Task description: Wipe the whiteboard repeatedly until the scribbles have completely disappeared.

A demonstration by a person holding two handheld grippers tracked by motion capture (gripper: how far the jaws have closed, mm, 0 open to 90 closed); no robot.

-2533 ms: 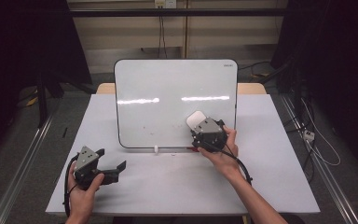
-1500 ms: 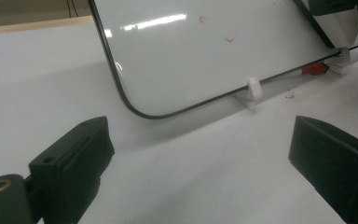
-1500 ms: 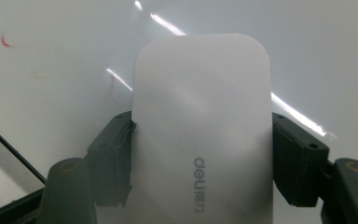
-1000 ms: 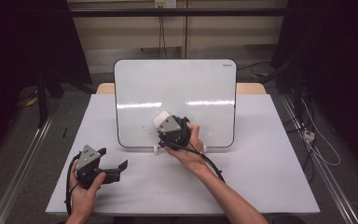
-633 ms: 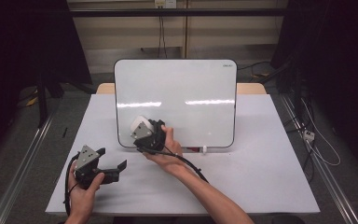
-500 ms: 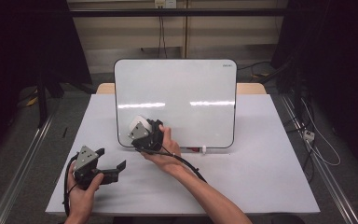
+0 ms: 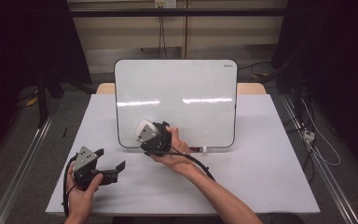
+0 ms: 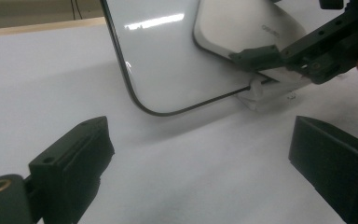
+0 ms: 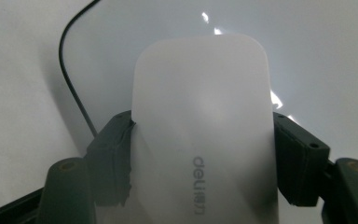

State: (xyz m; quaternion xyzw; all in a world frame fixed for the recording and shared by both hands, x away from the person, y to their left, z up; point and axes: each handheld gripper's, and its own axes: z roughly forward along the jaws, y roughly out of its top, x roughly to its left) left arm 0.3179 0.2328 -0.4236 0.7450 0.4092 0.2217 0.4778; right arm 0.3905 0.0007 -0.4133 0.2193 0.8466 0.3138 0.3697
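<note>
— Starting nearest the person: what is the left gripper (image 7: 114, 169) doing?

— Resting on the table (image 7: 261, 186), short of the whiteboard's (image 7: 177, 93) lower left corner, jaws spread wide with nothing between them. My guess is it is parked to keep out of the way.

— And the right gripper (image 7: 154, 135)?

— It sits at the whiteboard's bottom left, its jaws pinching an eraser (image 9: 205, 154) by the long sides. In the right gripper view the white block reaches forward over the board's surface, near the dark curved rim.

— Is it touching the board?

— Probably; the left gripper view shows the eraser (image 8: 247, 32) lying flat along the board face, but the contact line is hidden, so I cannot be sure. A side grip leaves the flat underside free to wipe.

— Anything beyond?

— A small white clip (image 7: 204, 150) at the whiteboard's lower edge, seemingly propping the board, which leans back from the person.
</note>
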